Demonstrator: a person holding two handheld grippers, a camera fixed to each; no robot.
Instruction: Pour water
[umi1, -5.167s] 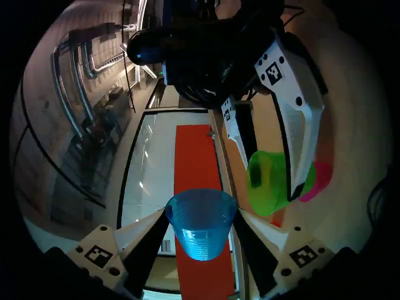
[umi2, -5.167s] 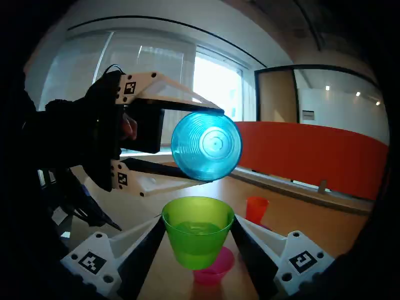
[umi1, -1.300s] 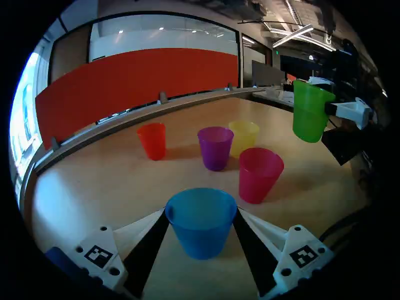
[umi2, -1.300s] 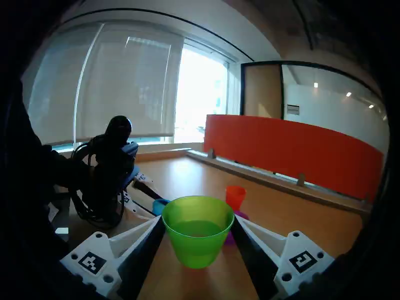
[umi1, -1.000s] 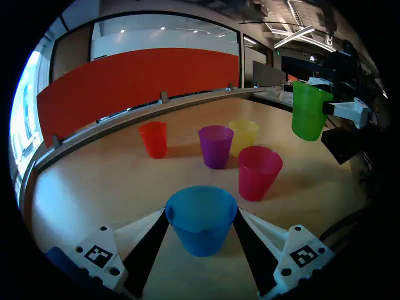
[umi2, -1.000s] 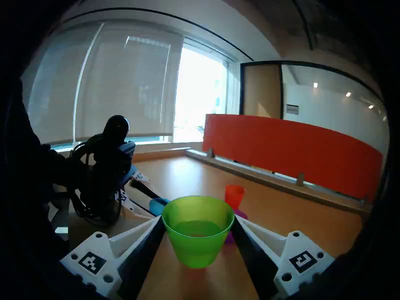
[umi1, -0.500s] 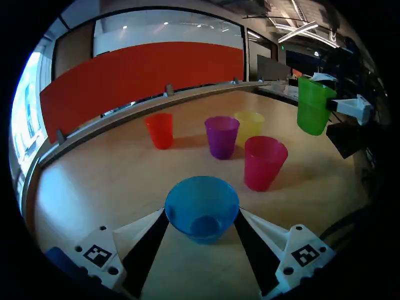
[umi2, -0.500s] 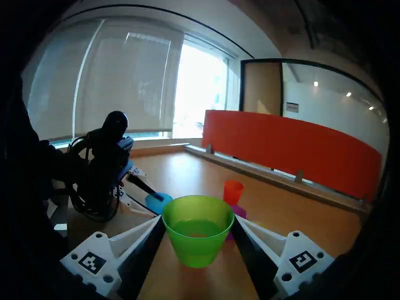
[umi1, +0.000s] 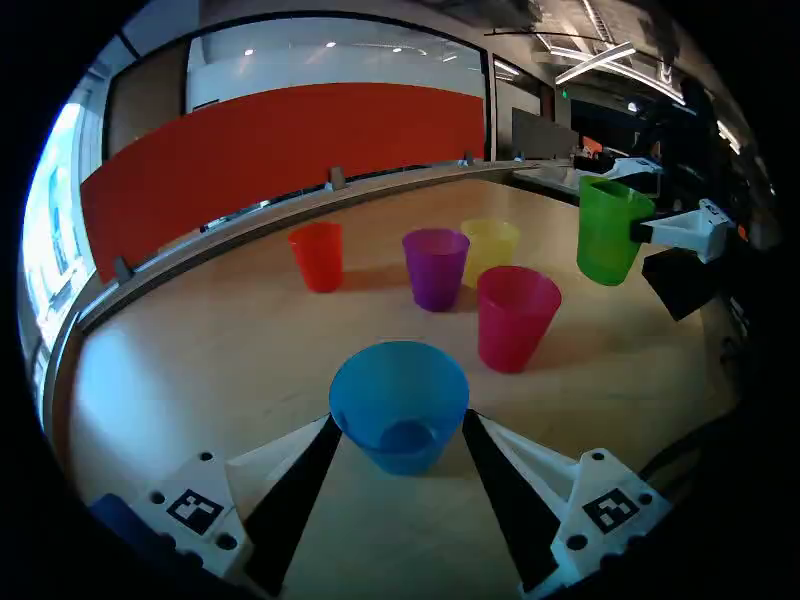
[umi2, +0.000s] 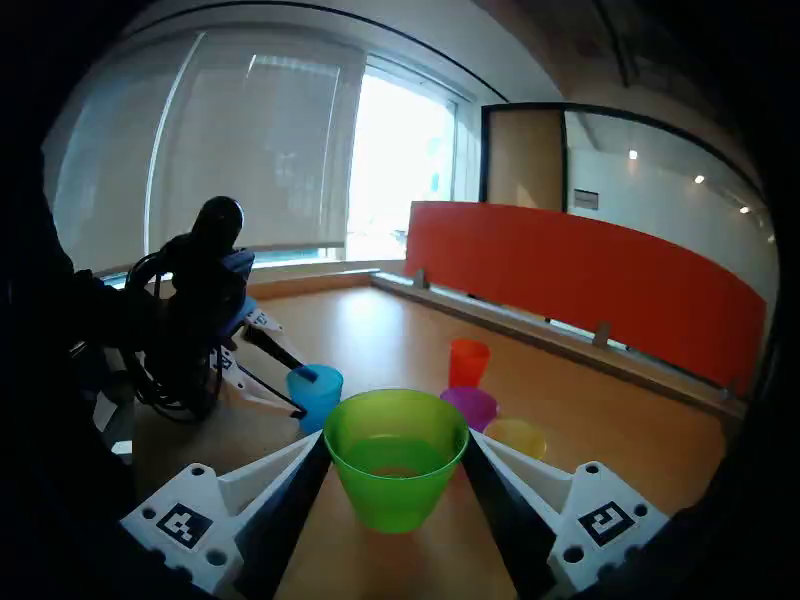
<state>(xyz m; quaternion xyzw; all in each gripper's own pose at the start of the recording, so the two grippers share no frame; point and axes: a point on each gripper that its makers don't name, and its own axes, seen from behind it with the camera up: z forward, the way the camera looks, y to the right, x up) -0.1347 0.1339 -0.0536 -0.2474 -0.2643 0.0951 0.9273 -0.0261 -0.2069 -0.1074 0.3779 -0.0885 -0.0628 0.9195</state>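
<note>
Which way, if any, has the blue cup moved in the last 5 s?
Yes. In the right gripper view the blue cup dropped from level with the window, tipped on its side, to upright low over the table.

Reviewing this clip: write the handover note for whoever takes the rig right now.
Left tool: shut on the blue cup, upright and low at the table; I cannot tell if it touches. It looks empty.
Right tool: shut on the green cup, upright and raised, with water in it.
Standing on the table beyond the blue cup: orange cup, purple cup, yellow cup, pink cup.
Done: the water is in the green cup.
Left: probably set both cups down and release, keeping the green cup level.
</note>
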